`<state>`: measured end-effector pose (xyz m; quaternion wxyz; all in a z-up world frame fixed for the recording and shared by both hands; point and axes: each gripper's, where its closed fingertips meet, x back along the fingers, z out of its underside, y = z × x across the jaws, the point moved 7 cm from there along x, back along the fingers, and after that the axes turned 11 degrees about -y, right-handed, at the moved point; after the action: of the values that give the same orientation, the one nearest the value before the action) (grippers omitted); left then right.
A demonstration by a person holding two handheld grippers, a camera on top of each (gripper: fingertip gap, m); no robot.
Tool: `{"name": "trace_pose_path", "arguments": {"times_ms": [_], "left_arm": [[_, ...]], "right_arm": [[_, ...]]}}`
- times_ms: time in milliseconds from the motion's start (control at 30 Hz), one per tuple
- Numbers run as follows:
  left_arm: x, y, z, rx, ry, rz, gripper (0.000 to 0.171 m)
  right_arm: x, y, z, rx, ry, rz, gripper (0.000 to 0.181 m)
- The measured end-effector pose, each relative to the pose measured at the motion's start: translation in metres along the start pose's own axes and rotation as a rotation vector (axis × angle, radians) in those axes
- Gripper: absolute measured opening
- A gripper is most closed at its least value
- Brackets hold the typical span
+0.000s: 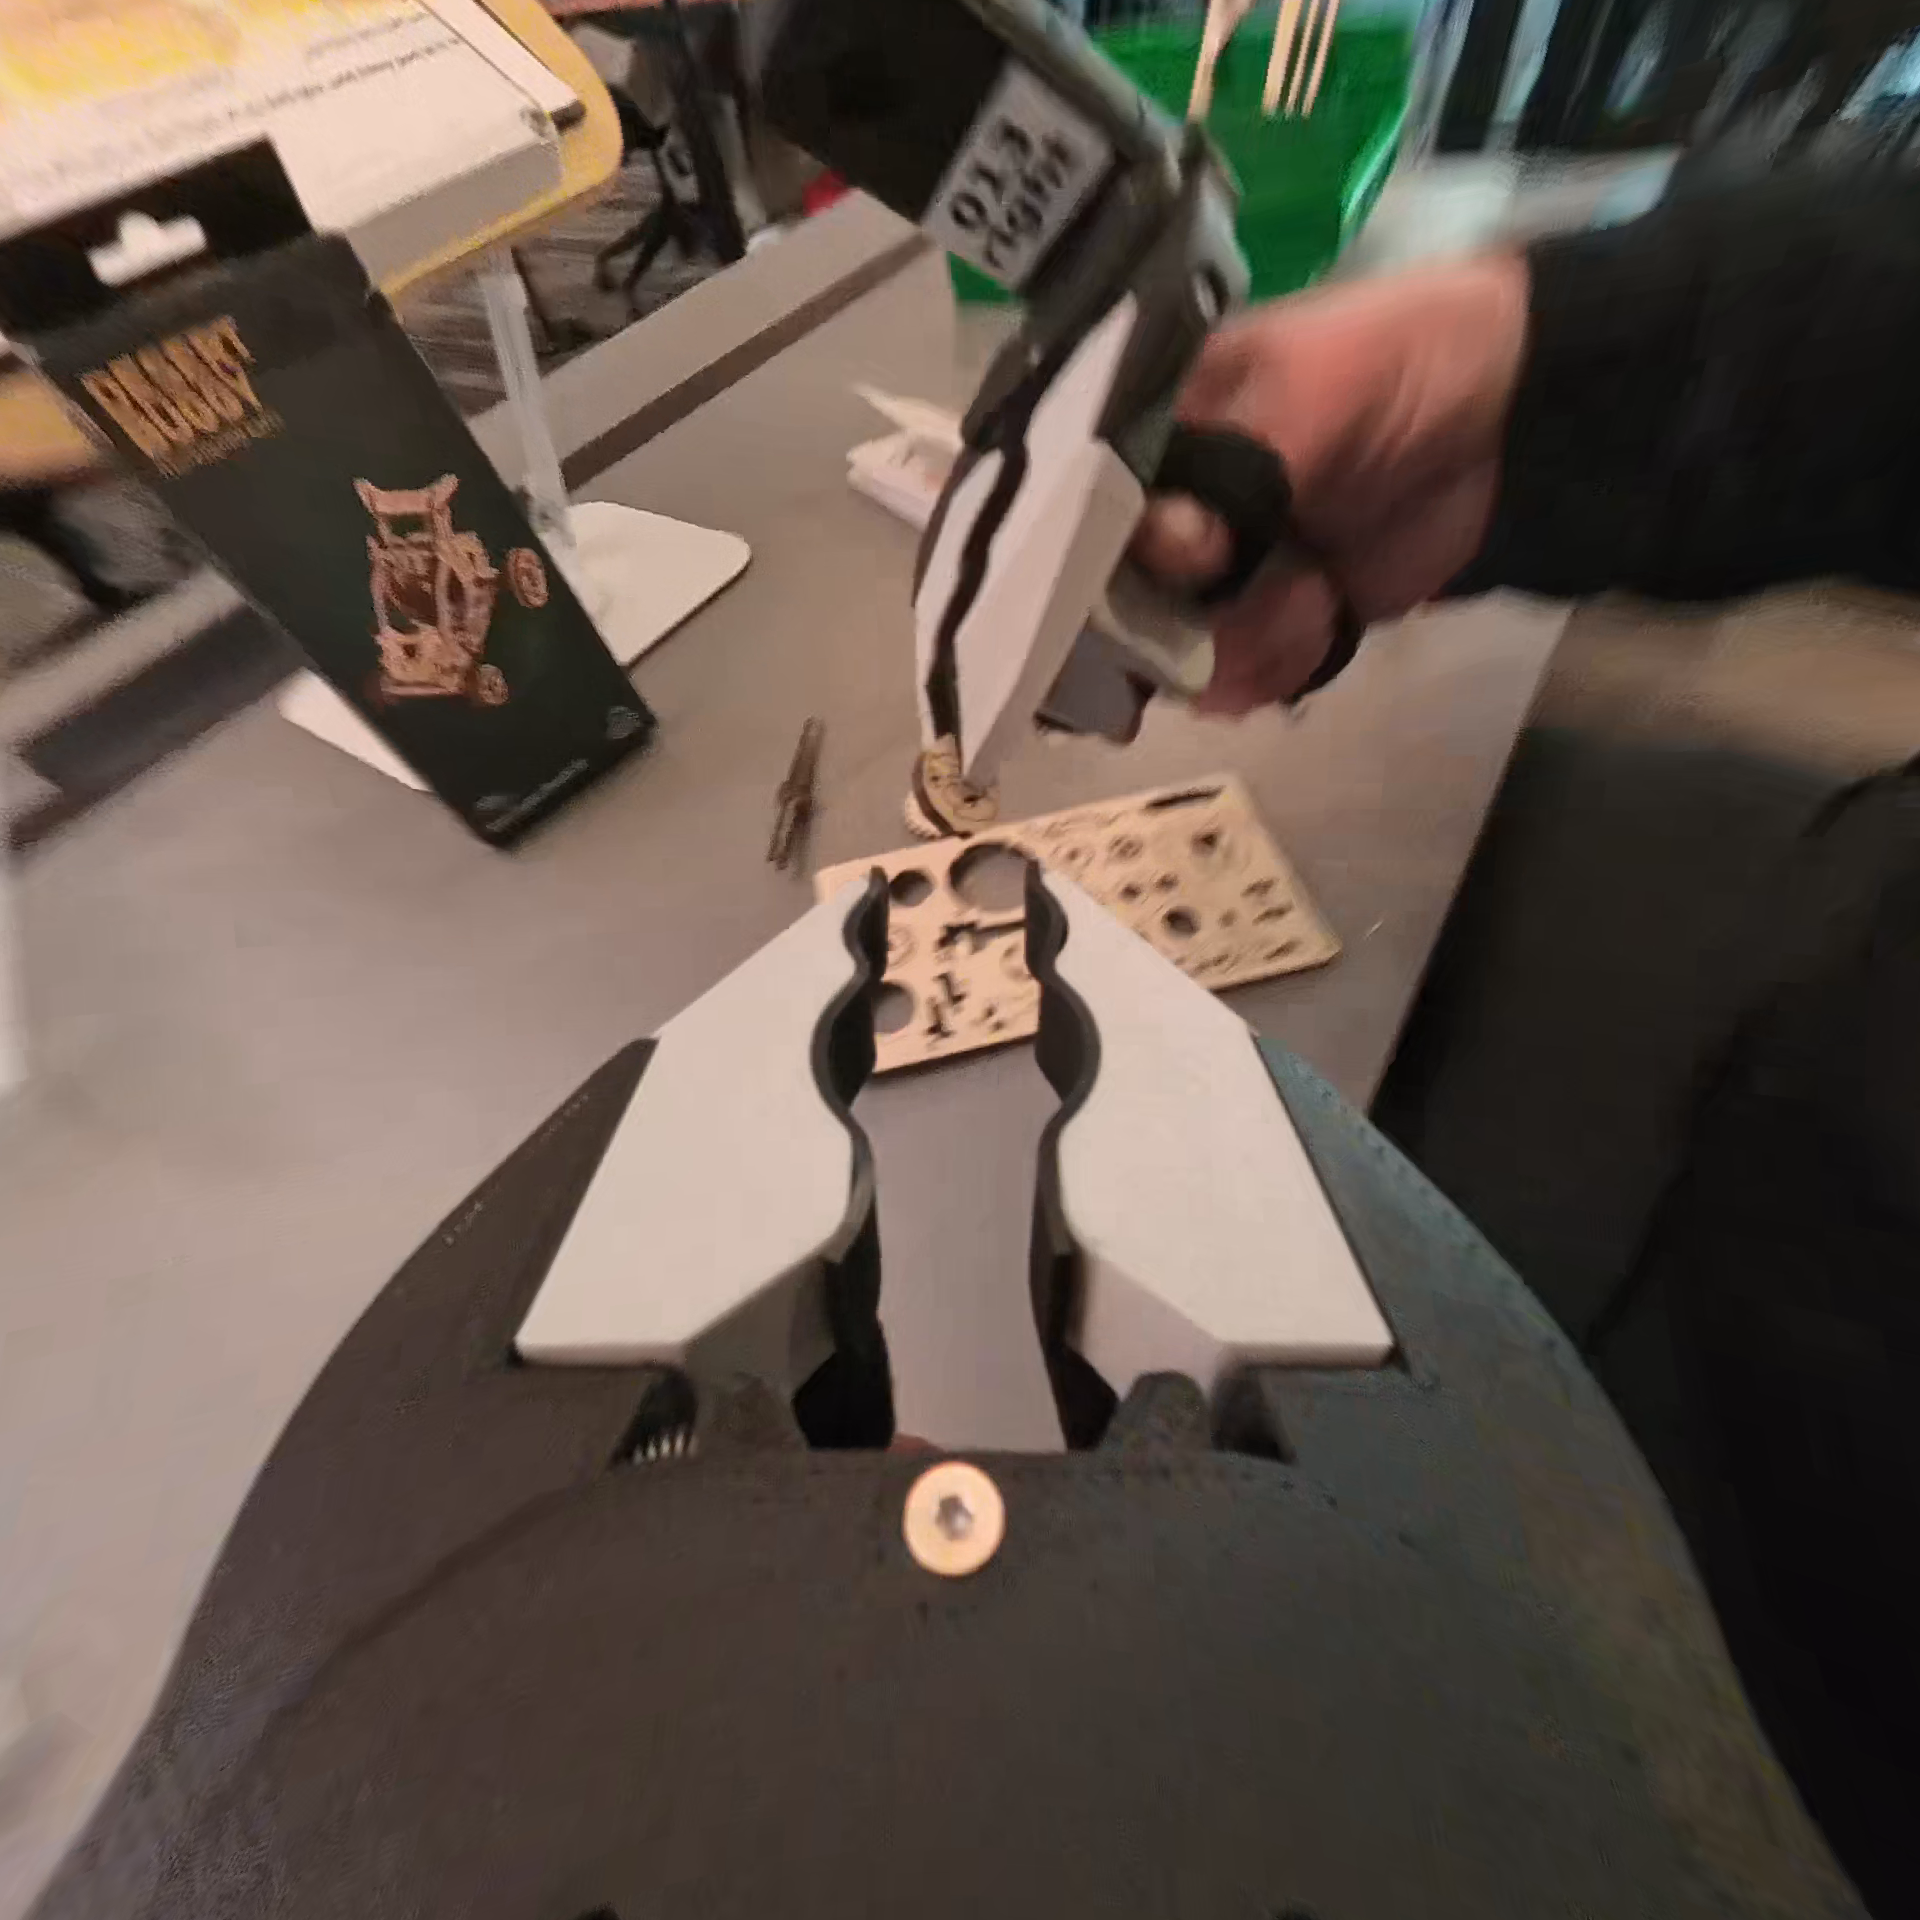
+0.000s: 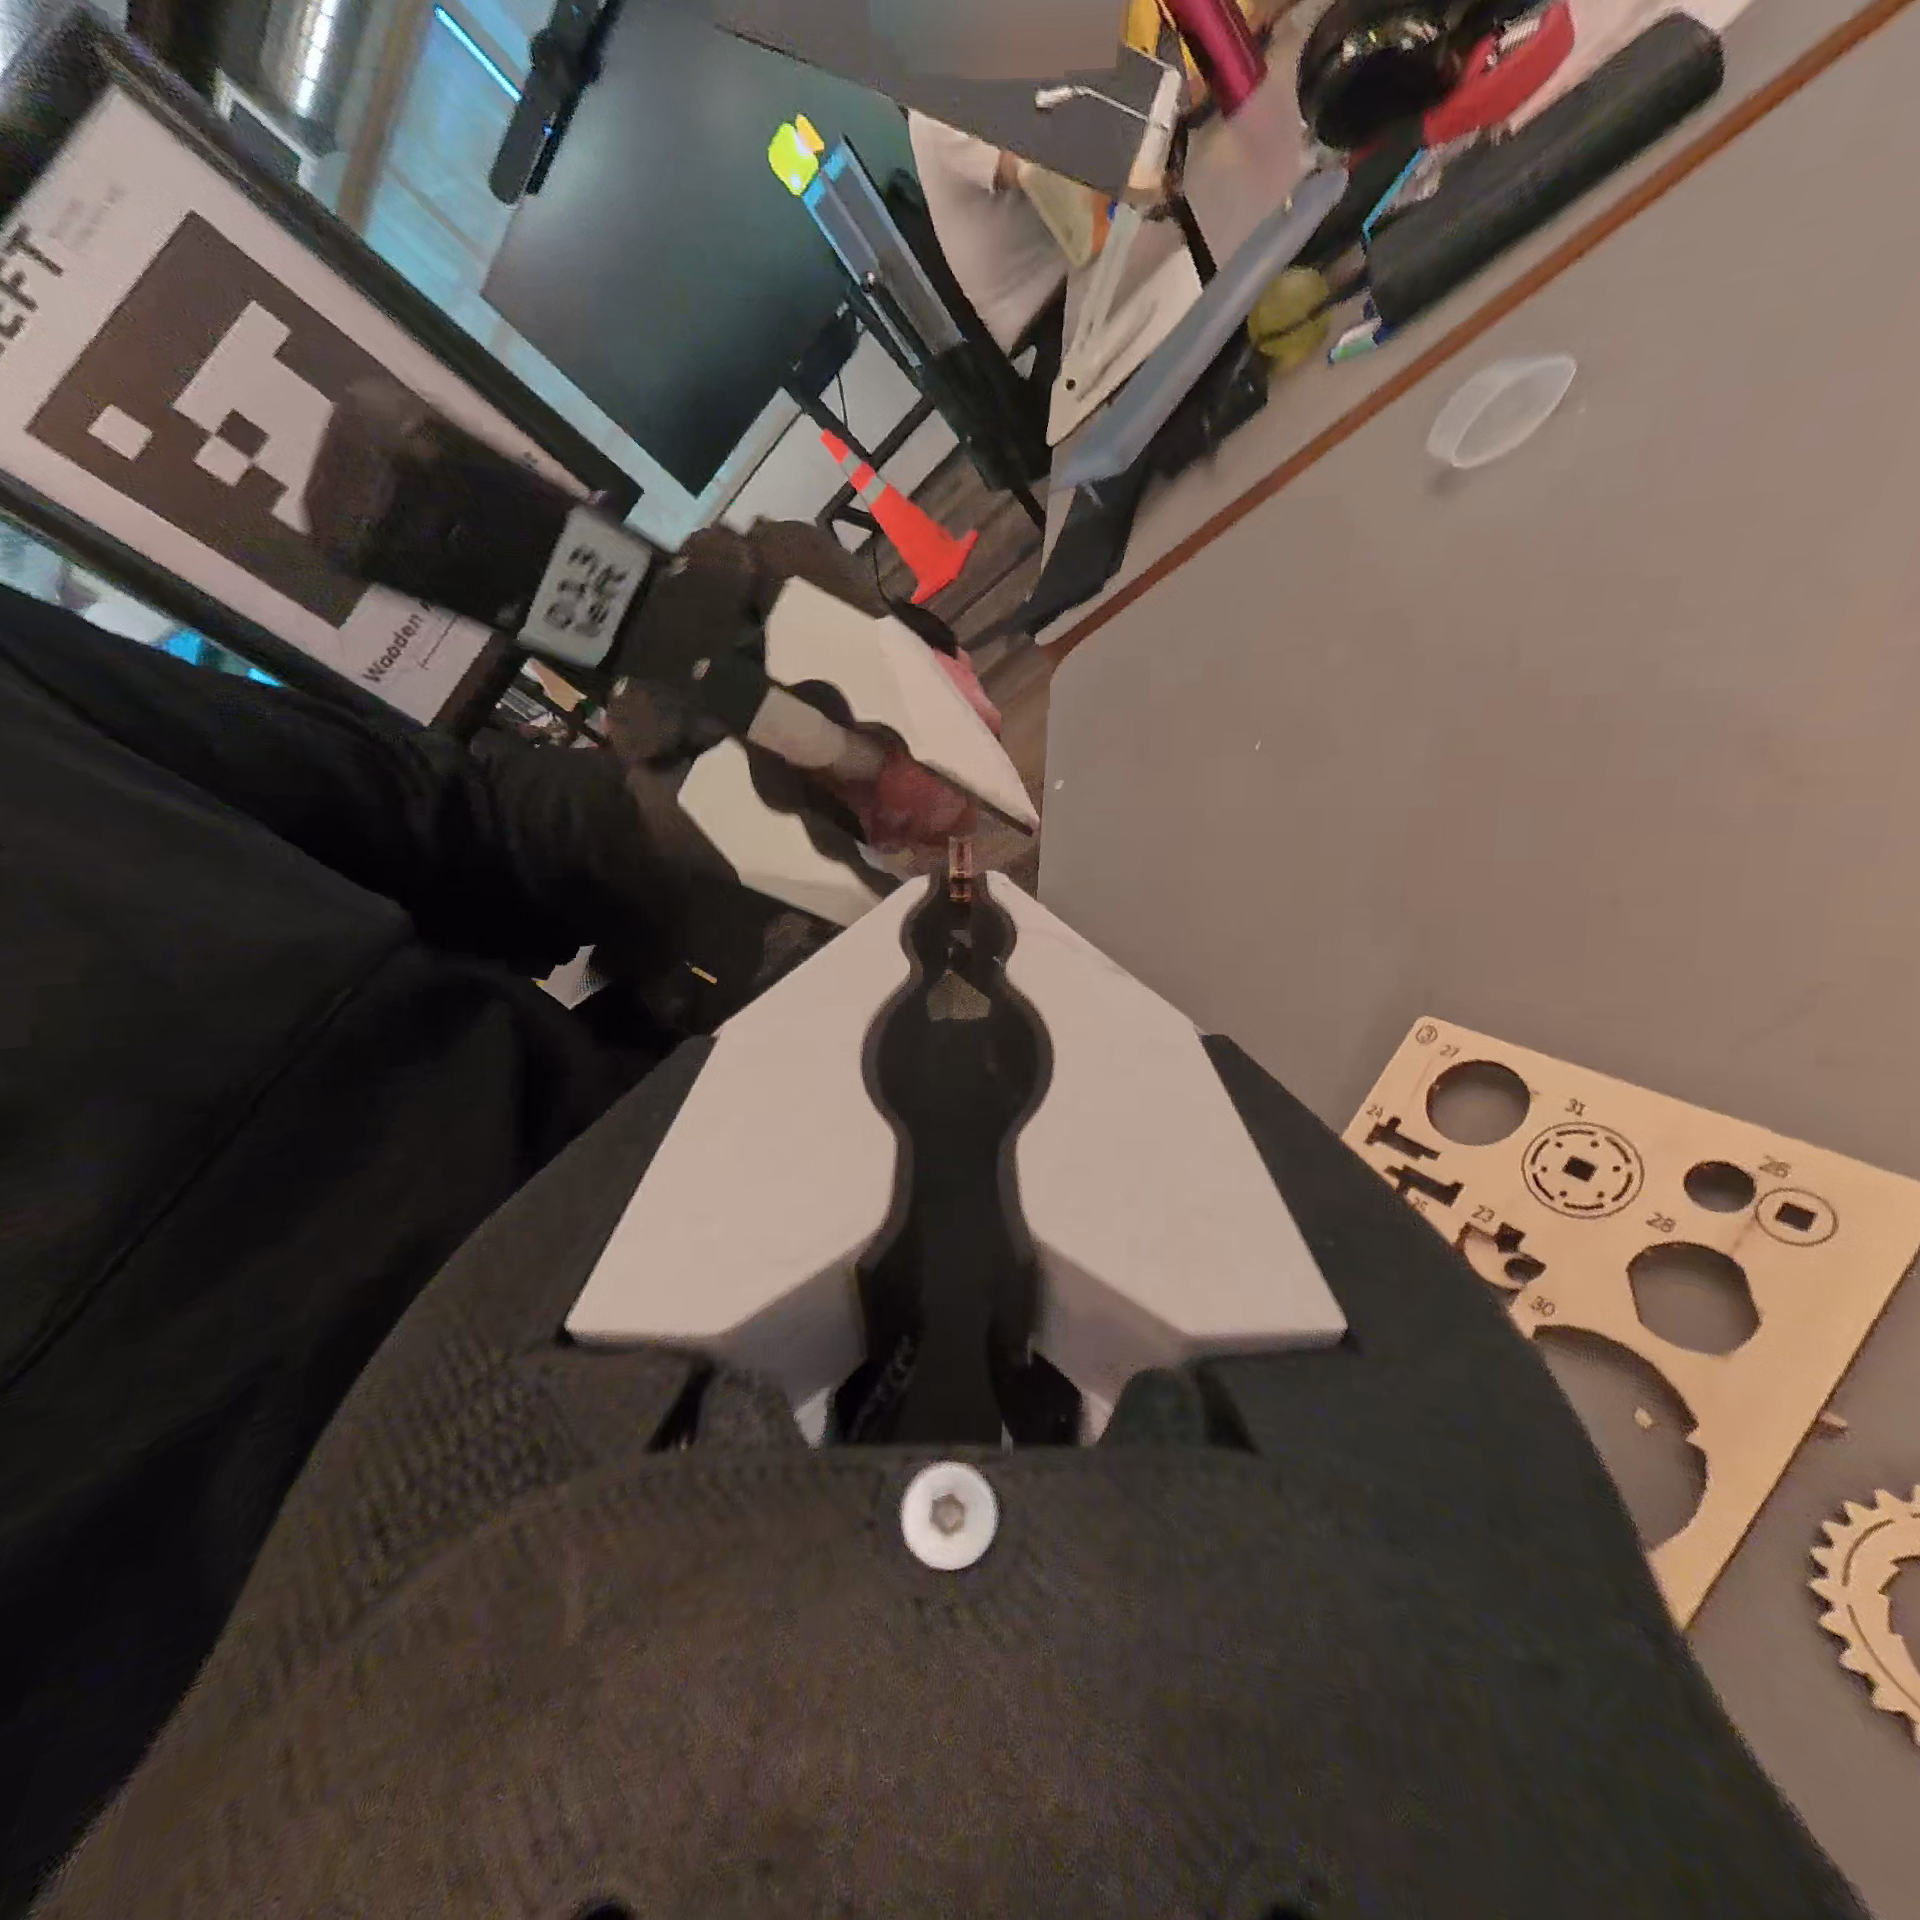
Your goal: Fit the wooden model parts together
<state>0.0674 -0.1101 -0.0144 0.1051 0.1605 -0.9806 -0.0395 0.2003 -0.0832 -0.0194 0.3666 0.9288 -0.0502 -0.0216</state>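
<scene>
Wooden gear [image 1: 948,795] sits pinched in the right gripper [image 1: 951,764], at twelve o'clock from the empty, parted left gripper [image 1: 954,894]. Its thin edge-hold could slip.

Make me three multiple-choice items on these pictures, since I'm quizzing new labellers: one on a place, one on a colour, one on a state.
1. In the left wrist view, the black box stands:
A) left of the wooden sheets
B) on top of them
C) right of them

2. The traffic cone in the right wrist view is:
A) blue
B) orange
C) white

3. The right tongs are:
A) wide open
B) shut on nothing
C) shut on a small wooden part

Key:
1 A: the box stands upright at the picture's left, and the sheets lie flat farther right.
2 B: its body is plainly orange.
3 C: the part sticks out between the closed tips.
</scene>
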Motion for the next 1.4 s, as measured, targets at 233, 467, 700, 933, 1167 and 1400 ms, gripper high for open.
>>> {"name": "trace_pose_path", "arguments": {"times_ms": [233, 467, 700, 933, 1167, 1400], "left_arm": [[-0.001, 0.007, -0.012, 0.451, -0.246, 0.164, 0.007], [-0.005, 0.005, -0.015, 0.531, -0.288, 0.222, 0.009], [-0.004, 0.008, -0.016, 0.6, -0.342, 0.23, 0.001], [-0.006, 0.01, -0.017, 0.63, -0.308, 0.225, 0.002], [-0.009, 0.009, -0.016, 0.646, -0.261, 0.218, 0.001], [-0.009, 0.008, -0.017, 0.637, -0.241, 0.218, 0.001]], "right_arm": [[0.002, 0.012, -0.007, 0.038, -0.06, -0.078, 0.001], [0.001, 0.019, -0.01, 0.065, -0.099, -0.12, 0.001], [0.002, 0.023, -0.014, 0.089, -0.124, -0.118, 0.001], [0.01, 0.028, -0.023, 0.224, -0.091, -0.016, 0.0], [0.011, 0.03, -0.023, 0.282, -0.035, 0.023, 0.005], [0.009, 0.03, -0.021, 0.323, 0.022, 0.067, 0.009]]}}
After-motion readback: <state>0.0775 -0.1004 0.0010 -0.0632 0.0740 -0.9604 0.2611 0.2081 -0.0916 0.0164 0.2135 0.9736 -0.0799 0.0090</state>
